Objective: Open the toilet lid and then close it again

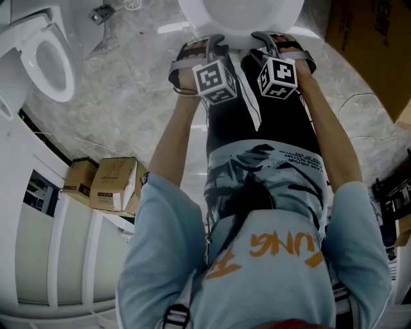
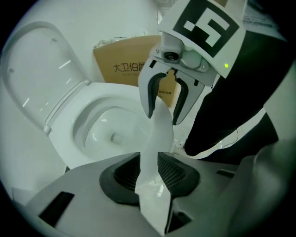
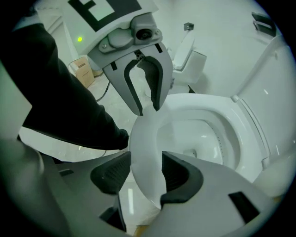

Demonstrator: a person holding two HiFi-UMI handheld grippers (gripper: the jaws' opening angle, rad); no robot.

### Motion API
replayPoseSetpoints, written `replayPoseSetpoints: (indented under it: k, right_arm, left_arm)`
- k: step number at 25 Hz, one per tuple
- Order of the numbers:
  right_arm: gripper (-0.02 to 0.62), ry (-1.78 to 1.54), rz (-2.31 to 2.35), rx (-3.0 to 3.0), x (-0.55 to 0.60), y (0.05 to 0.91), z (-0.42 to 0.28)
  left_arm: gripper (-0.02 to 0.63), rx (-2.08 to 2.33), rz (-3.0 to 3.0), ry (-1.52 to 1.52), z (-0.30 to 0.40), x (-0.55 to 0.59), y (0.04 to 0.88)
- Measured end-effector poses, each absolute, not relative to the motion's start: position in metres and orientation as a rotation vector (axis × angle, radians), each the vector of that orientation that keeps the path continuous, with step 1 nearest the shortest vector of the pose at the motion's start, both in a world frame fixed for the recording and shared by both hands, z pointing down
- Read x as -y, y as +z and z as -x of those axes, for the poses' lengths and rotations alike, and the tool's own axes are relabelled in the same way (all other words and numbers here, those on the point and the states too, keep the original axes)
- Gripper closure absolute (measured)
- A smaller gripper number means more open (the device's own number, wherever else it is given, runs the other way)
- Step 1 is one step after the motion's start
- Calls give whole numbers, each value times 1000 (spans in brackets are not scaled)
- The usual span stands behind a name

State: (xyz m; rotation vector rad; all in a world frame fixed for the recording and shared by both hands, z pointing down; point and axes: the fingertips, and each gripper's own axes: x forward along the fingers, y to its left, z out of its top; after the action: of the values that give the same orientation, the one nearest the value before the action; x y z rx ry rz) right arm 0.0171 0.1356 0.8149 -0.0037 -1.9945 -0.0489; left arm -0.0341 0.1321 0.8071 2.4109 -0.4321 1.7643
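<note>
The white toilet (image 1: 241,16) is at the top of the head view, right in front of the person. Its lid (image 2: 37,83) stands raised behind the open bowl (image 2: 108,132); the lid (image 3: 273,92) is at the right edge of the right gripper view. Both grippers point steeply down at the front of the seat rim (image 2: 155,134), side by side. My left gripper (image 2: 149,173) has its pads closed against the rim. My right gripper (image 3: 147,173) grips the same rim (image 3: 145,152) just beside it. Each gripper shows in the other's view: right gripper (image 2: 163,115), left gripper (image 3: 148,109).
A second toilet (image 1: 48,61) stands at the upper left on the marble floor (image 1: 141,83). Cardboard boxes (image 1: 106,183) lie by a white panel at the left, and a larger carton (image 2: 125,67) stands behind the bowl. The person's legs are close to the rim.
</note>
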Motion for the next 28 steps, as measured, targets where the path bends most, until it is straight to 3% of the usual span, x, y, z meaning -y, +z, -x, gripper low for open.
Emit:
replayPoseSetpoints:
  k: [12,15,20,28]
  right_arm:
    - [498,355,-532,2141,-47,689,-25]
    - [565,428,-683,2171,-17,659,-29]
    - [580,503,-824,2250,32,607,-24]
    - [581,229,-935,2287,115,512,-24]
  left_arm:
    - [546,919,-2304,1449,56,-25,689]
    - [560,1064,-2250,1334,59,5,658]
    - [574,1244,-2255,1175,59,65,599]
    - [574,1413,-2328,1059,65,147,501]
